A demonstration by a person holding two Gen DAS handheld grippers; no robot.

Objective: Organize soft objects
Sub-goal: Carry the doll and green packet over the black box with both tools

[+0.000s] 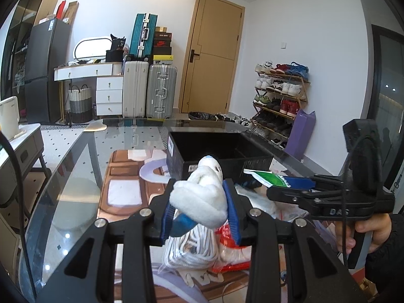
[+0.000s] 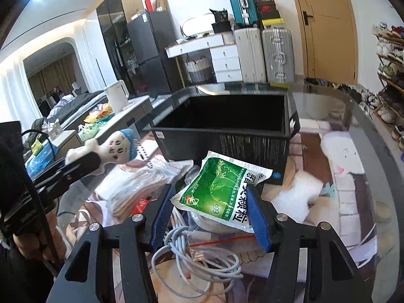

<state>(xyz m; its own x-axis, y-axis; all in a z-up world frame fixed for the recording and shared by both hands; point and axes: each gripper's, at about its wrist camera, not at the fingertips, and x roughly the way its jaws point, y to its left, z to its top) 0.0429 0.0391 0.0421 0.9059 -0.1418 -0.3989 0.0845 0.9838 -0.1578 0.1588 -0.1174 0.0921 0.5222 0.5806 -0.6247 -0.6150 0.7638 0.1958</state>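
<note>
My left gripper (image 1: pixel 200 208) is shut on a white plush doll with a blue cap (image 1: pixel 202 197), held above the pile in front of the open black box (image 1: pixel 217 149). The doll also shows in the right wrist view (image 2: pixel 113 149), at the left. My right gripper (image 2: pixel 210 209) is shut on a green and white medicine packet (image 2: pixel 219 192), lifted just before the black box (image 2: pixel 227 139). The right gripper also shows in the left wrist view (image 1: pixel 290 184), holding the packet (image 1: pixel 270 178) by the box's near right corner.
Bagged items (image 1: pixel 202 250) and a coiled white cable (image 2: pixel 199 260) lie on the glass table (image 1: pixel 70 176) under the grippers. A white foam pad (image 2: pixel 295 197) lies to the right of the box. A shoe rack (image 1: pixel 280 101), suitcases (image 1: pixel 149 88) and a door stand behind.
</note>
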